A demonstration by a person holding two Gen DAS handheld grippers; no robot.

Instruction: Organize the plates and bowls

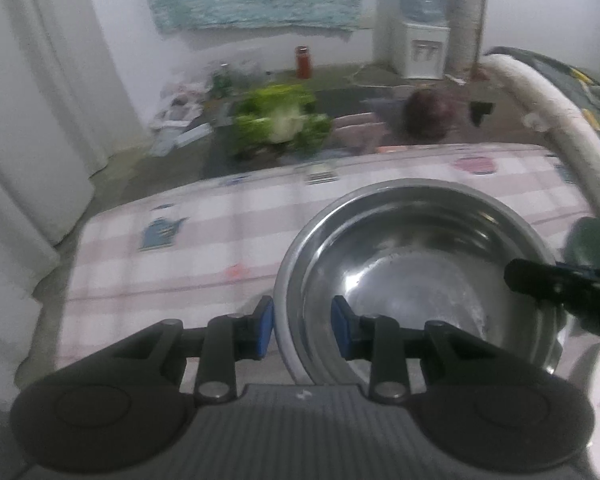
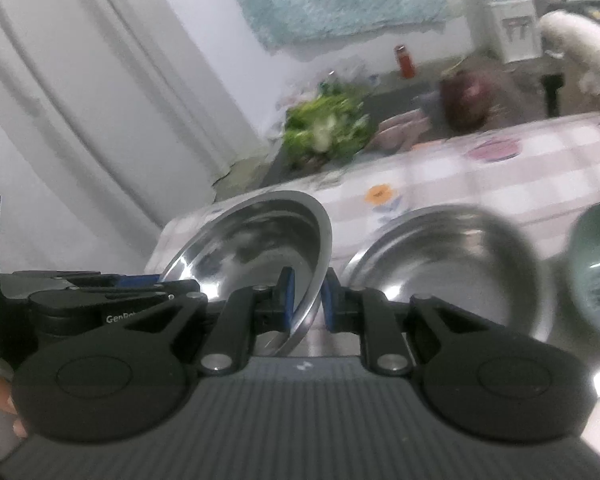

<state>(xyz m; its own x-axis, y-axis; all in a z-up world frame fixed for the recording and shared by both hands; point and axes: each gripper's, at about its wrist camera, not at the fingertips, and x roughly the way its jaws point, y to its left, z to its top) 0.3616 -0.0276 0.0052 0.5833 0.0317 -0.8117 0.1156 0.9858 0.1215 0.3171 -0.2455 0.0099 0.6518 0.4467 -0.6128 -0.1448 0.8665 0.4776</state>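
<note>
A steel bowl hangs tilted above the checked tablecloth, held from both sides. My left gripper is shut on its near left rim, with the blue pads on either side of the wall. In the left wrist view my right gripper reaches onto the bowl's right edge. In the right wrist view my right gripper is shut on the rim of this steel bowl, and my left gripper grips the opposite side. A second steel bowl rests on the tablecloth to the right. A green bowl stands beside it.
The table's far edge lies just past the bowls. Beyond it, on the floor, are leafy greens, a person's head, a red bottle and a water dispenser. White curtains hang at the left. The green bowl is at the right edge.
</note>
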